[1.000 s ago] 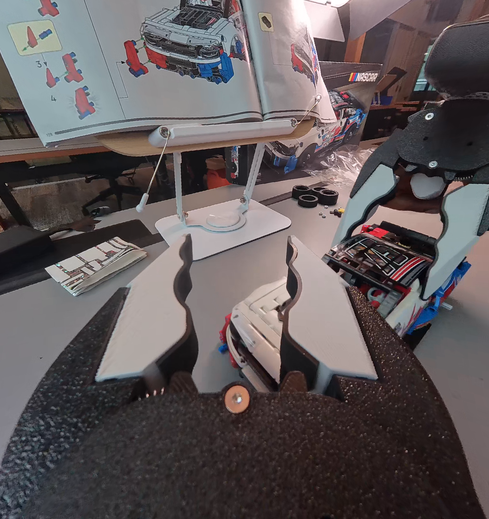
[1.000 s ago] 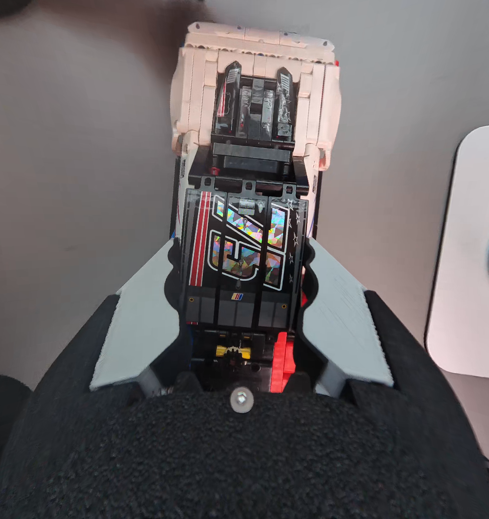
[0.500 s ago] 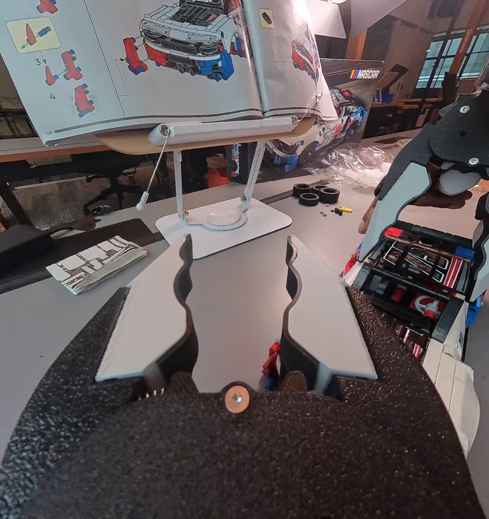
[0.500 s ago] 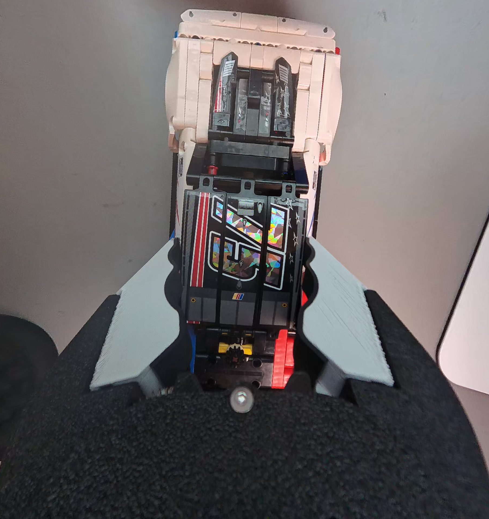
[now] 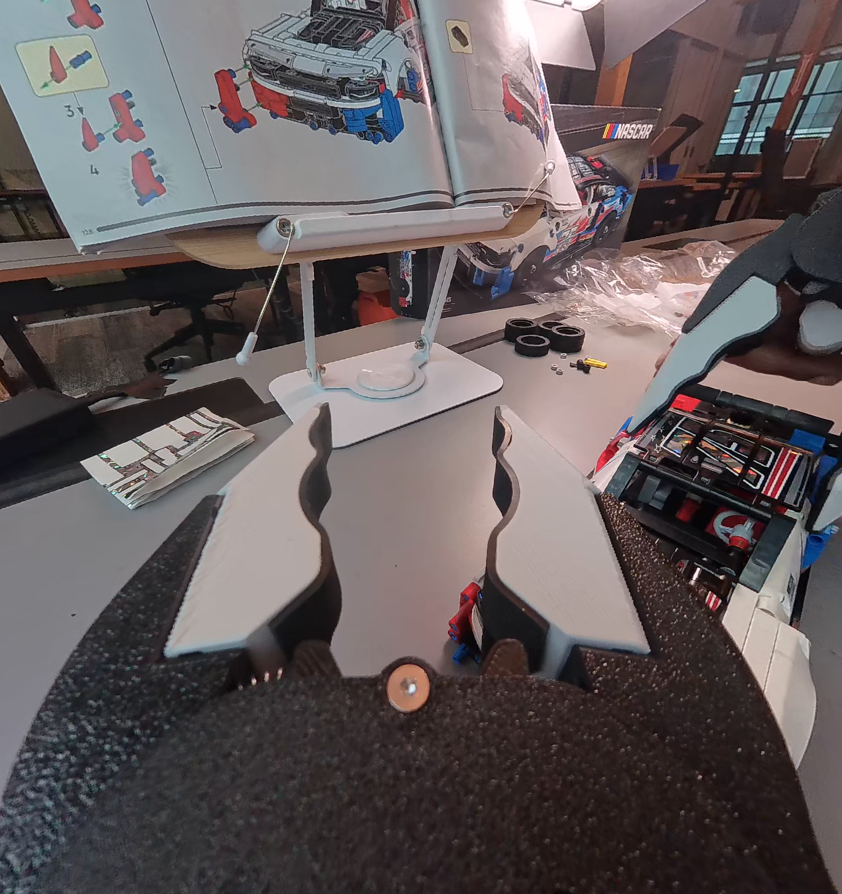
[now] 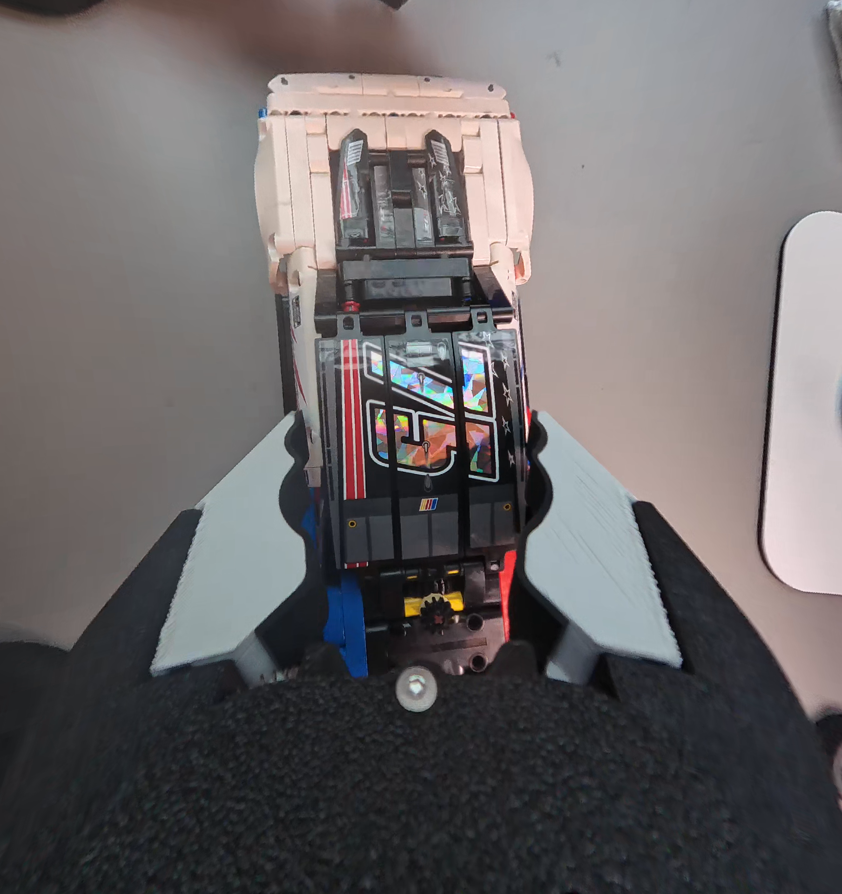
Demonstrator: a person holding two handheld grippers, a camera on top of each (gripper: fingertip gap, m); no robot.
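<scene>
Grey desk (image 5: 70,556) is filling most of both views, with a dim workshop and windows sitting behind it at 1 o'clock.

Right gripper (image 6: 416,435) is clamping the brick car (image 6: 399,300) across its black roof panel, jaws pinching both flanks, white nose pointing to 12 o'clock. In the left wrist view the same car (image 5: 718,488) is sitting at 3 o'clock with the right gripper (image 5: 743,464) straddling it. I can't tell whether it's resting on the desk or hanging just above.

Left gripper (image 5: 411,430) is hovering with jaws spread and nothing between them, only bare desk; a bit of red and blue from the car is peeking in beside its right finger.

What could go wrong: the grip is only on clipped-on body panels, so I'm guessing a hard squeeze or a twist could pop the roof or side pieces loose. The left gripper is also sitting just beside the car's nose, so a swing toward 3 o'clock could knock it.

Room-wise, the book stand (image 5: 390,382) with the open manual (image 5: 264,121) is blocking 12 o'clock, a folded sheet (image 5: 167,454) is lying at 10 o'clock, and tyres (image 5: 544,336) plus tiny loose parts (image 5: 578,364) are sitting at 1 o'clock near the plastic wrap (image 5: 636,290). Open desk is lying between the left jaws and the stand base.
</scene>
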